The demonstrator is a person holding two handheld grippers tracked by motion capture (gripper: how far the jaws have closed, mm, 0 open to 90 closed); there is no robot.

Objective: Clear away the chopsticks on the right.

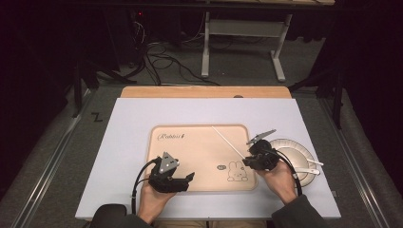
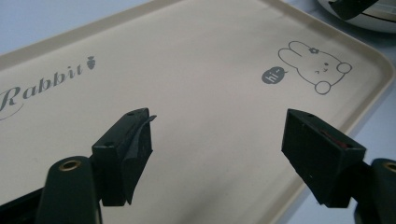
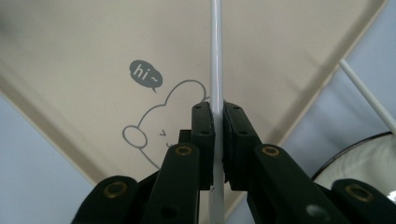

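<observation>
The left gripper [image 1: 189,177] hovers wide and empty over the tray [image 1: 190,156]; the right gripper [image 3: 218,122] pinches a white chopstick [image 1: 228,140], its long axis running up-left over the tray (its mate seems to lie by the bowl [image 1: 294,153]; the bowl's contents are unclear).

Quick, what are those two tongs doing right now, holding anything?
Left tongs: open, empty, over the beige tray.
Right tongs: closed on a thin white stick.
</observation>
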